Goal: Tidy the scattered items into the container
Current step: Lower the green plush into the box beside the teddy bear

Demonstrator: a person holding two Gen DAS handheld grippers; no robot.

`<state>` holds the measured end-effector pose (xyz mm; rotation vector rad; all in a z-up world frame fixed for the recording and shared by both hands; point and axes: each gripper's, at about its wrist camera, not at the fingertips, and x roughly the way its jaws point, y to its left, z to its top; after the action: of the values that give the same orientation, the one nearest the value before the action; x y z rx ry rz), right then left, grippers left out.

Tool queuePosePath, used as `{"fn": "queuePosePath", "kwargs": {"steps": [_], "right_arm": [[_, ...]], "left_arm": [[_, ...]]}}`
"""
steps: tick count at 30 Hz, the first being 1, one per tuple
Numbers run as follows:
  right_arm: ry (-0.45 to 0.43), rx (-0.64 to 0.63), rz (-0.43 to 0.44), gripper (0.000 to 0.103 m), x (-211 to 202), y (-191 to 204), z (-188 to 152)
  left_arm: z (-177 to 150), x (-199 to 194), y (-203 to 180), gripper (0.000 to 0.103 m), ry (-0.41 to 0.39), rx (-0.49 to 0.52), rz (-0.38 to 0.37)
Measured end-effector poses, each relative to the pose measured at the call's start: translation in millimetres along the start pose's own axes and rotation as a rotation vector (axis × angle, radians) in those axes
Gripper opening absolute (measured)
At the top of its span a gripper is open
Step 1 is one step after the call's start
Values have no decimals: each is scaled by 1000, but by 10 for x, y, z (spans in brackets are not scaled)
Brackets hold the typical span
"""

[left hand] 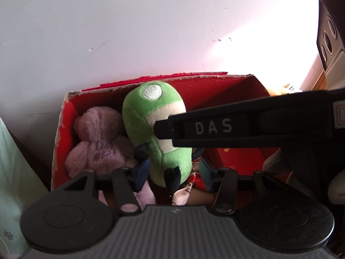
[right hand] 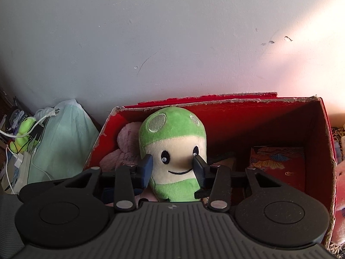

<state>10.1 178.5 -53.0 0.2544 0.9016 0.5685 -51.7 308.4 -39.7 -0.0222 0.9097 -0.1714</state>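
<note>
A green and cream mushroom plush (right hand: 172,129) stands upright in the left half of the red cardboard box (right hand: 215,102). My right gripper (right hand: 173,168) is shut on it, with the pads pressed into both sides of its face. In the left wrist view the same plush (left hand: 155,112) shows its side, and one right-gripper finger (left hand: 204,127) reaches in from the right and touches it. My left gripper (left hand: 173,172) straddles the plush's lower end, open, with a gap at its right pad. A pink plush (left hand: 97,140) lies in the box's (left hand: 172,78) left corner.
A red patterned packet (right hand: 278,166) lies on the box floor at the right. A white wall rises right behind the box. A pale green bag (right hand: 64,140) and white cables (right hand: 19,161) sit left of it. A pink fluffy thing (right hand: 340,183) lies outside the right wall.
</note>
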Motion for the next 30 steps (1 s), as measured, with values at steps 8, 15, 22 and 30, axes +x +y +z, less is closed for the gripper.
{"fn": "queuePosePath", "kwargs": {"steps": [8, 15, 22, 30], "right_arm": [[-57, 66, 9, 41, -134, -95, 20], [-23, 145, -112, 29, -63, -279, 37], [32, 115, -137, 22, 84, -239, 43], [33, 116, -131, 21, 66, -263, 56]], "left_arm": [[-12, 144, 111, 51, 44, -63, 30], [-7, 36, 86, 51, 17, -60, 42], [-9, 16, 69, 51, 19, -56, 70], [39, -10, 62, 51, 0, -47, 75]]}}
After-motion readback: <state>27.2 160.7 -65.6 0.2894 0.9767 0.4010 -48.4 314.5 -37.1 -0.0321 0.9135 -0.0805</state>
